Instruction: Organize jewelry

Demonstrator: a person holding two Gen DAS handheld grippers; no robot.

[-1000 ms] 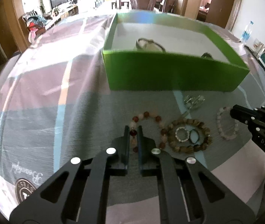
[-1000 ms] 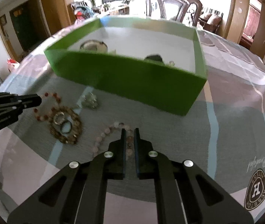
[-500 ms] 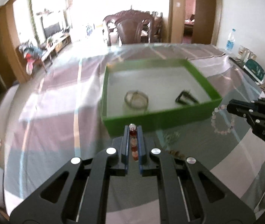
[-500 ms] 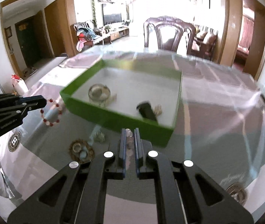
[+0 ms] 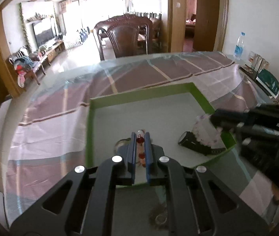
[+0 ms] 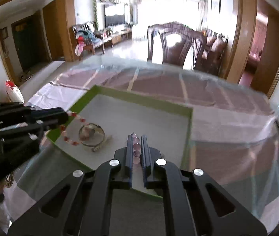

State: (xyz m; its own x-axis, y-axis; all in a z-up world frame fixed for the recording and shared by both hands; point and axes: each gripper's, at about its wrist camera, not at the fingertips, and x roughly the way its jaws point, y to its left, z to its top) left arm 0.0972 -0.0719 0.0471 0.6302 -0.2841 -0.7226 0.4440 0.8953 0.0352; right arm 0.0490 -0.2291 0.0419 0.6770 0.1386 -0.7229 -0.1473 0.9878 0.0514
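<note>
Both grippers over green box [image 5: 89, 135]: left gripper [image 5: 140, 137] clamps red bracelet [image 6: 71, 131], right gripper [image 6: 135, 140] clamps pink bracelet [image 5: 205, 129] at 3 o'clock.

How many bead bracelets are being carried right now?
2: a red bead bracelet pinched in the left gripper, and a pink bead bracelet pinched in the right gripper. Both hang over the green box. Others may be hidden.
</note>
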